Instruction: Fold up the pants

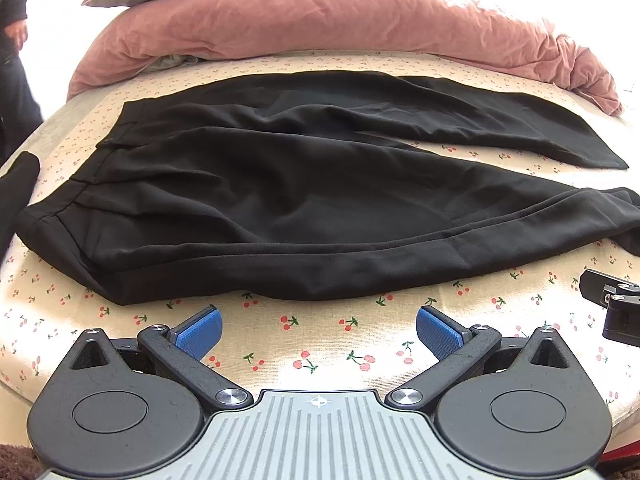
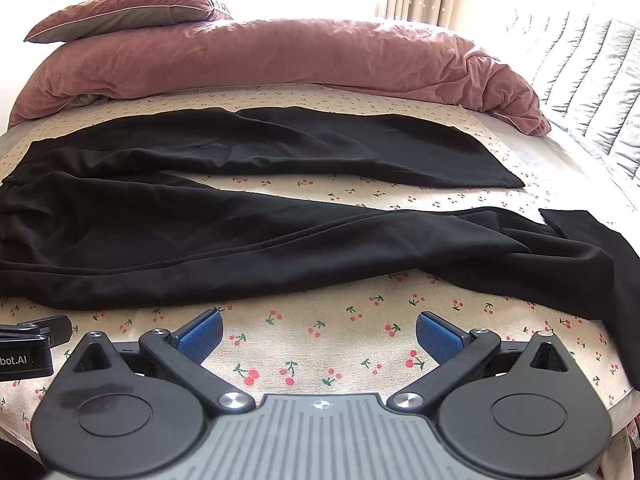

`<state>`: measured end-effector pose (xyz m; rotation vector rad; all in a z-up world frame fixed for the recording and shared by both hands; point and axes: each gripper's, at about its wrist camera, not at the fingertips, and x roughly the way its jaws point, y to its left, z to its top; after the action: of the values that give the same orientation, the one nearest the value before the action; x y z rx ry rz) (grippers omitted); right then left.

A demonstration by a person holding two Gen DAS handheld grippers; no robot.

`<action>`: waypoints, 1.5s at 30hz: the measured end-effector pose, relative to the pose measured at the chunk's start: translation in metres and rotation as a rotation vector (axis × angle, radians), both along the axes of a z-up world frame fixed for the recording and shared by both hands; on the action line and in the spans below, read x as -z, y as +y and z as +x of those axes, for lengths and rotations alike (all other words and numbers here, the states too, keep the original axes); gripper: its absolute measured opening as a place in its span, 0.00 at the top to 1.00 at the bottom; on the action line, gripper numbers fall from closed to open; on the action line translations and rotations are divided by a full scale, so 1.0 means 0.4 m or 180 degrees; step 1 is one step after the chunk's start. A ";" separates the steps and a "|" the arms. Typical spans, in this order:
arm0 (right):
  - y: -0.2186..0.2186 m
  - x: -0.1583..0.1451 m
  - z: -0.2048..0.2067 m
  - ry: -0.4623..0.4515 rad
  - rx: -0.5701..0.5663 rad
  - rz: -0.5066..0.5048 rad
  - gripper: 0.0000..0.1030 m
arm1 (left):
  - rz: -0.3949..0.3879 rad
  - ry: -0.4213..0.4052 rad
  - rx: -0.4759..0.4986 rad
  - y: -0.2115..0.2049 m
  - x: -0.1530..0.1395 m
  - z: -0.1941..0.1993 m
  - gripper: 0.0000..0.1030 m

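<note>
Both claws, left and right, gape empty before black pants; "bot.AI" label readable.

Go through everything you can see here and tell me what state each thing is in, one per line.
Black pants: unfolded, spread flat on the bed, legs splayed apart, near leg's hem rumpled.
Left tongs: open, empty, just short of the pants' near edge.
Right tongs: open, empty, over bare sheet.
Pink duvet: bunched up behind the pants.
Pillow: resting atop the duvet.
Cherry-print sheet: smooth.

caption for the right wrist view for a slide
Open right gripper hovers before black pants spread flat on a cherry-print bed.
</note>
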<state>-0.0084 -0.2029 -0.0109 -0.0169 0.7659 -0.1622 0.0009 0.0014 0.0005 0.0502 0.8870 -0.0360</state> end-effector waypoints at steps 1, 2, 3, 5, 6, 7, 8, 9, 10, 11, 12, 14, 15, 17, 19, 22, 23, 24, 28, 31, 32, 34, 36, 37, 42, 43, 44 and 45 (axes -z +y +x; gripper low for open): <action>-0.001 0.000 0.001 0.0004 0.0003 0.0007 0.00 | -0.0003 0.0006 0.0005 0.000 0.000 0.000 0.00; -0.001 -0.001 0.001 0.0007 0.0007 0.0013 0.00 | -0.0009 0.0010 0.0007 0.000 -0.001 0.000 0.00; -0.003 0.001 0.003 0.0008 0.0008 0.0022 0.00 | -0.0012 0.0012 0.0007 0.000 -0.001 0.001 0.00; -0.003 0.001 0.005 0.0012 0.0010 0.0030 0.00 | -0.0012 0.0004 0.0006 0.000 -0.003 0.002 0.00; -0.003 0.002 0.005 0.0012 0.0014 0.0030 0.00 | -0.0013 -0.0002 0.0001 0.000 -0.005 0.002 0.00; -0.002 0.002 0.005 0.0012 0.0015 0.0029 0.00 | -0.0016 -0.0005 0.0001 0.000 -0.005 0.002 0.00; -0.002 0.002 0.005 0.0012 0.0010 0.0029 0.00 | -0.0017 -0.0005 0.0004 0.000 -0.006 0.002 0.00; -0.001 0.002 0.006 0.0012 0.0005 0.0028 0.00 | -0.0017 -0.0004 0.0002 0.000 -0.006 0.002 0.00; -0.002 0.003 0.006 0.0010 0.0006 0.0026 0.00 | -0.0016 -0.0005 0.0003 0.000 -0.006 0.002 0.00; -0.002 0.003 0.006 0.0011 0.0008 0.0025 0.00 | -0.0018 -0.0003 0.0007 0.001 -0.006 0.002 0.00; -0.002 0.003 0.007 0.0014 0.0009 0.0025 0.00 | -0.0019 0.0001 0.0008 0.001 -0.006 0.002 0.00; -0.002 0.004 0.007 0.0015 0.0015 0.0028 0.00 | -0.0022 0.0000 0.0009 0.002 -0.005 0.002 0.00; -0.002 0.004 0.007 0.0016 0.0017 0.0028 0.00 | -0.0018 -0.0004 0.0012 0.002 -0.005 0.002 0.00; -0.001 0.005 0.007 0.0018 0.0015 0.0020 0.00 | -0.0014 -0.0005 0.0014 0.002 -0.005 0.002 0.00; -0.001 0.006 0.007 0.0018 0.0014 0.0014 0.00 | -0.0012 -0.0003 0.0016 0.002 -0.004 0.001 0.00; -0.002 0.007 0.006 0.0020 0.0016 0.0013 0.00 | -0.0012 -0.0004 0.0018 0.001 -0.004 0.001 0.00; -0.002 0.007 0.006 0.0020 0.0017 0.0012 0.00 | -0.0010 -0.0005 0.0018 0.001 -0.004 0.001 0.00; -0.002 0.007 0.006 0.0020 0.0017 0.0011 0.00 | -0.0009 -0.0008 0.0016 0.001 -0.004 0.001 0.00; -0.003 0.006 0.006 0.0018 0.0015 0.0013 0.00 | -0.0010 -0.0011 0.0016 0.001 -0.003 0.000 0.00; -0.003 0.007 0.006 0.0020 0.0016 0.0010 0.00 | -0.0010 -0.0009 0.0017 0.001 -0.003 0.001 0.00; -0.003 0.006 0.006 0.0020 0.0013 0.0011 0.00 | -0.0008 -0.0009 0.0015 0.001 -0.003 0.001 0.00; -0.003 0.006 0.006 0.0020 0.0015 0.0012 0.00 | -0.0010 -0.0009 0.0013 0.001 -0.004 0.001 0.00; -0.003 0.007 0.006 0.0021 0.0014 0.0010 0.00 | -0.0009 -0.0013 0.0013 0.001 -0.004 0.001 0.00; -0.003 0.006 0.006 0.0021 0.0015 0.0011 0.00 | -0.0010 -0.0015 0.0013 0.000 -0.005 0.000 0.00; -0.005 0.007 0.005 0.0020 0.0014 0.0010 0.00 | -0.0009 -0.0013 0.0012 0.001 -0.006 0.000 0.00; -0.005 0.007 0.005 0.0021 0.0014 0.0008 0.00 | -0.0008 -0.0015 0.0012 0.001 -0.005 0.000 0.00; -0.005 0.007 0.005 0.0021 0.0016 0.0007 0.00 | -0.0007 -0.0014 0.0011 0.001 -0.006 0.000 0.00; -0.006 0.008 0.003 0.0020 0.0020 0.0006 0.00 | -0.0008 -0.0014 0.0009 0.002 -0.006 -0.001 0.00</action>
<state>-0.0070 -0.2054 -0.0140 -0.0134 0.7723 -0.1675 0.0005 0.0021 0.0030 0.0494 0.8825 -0.0397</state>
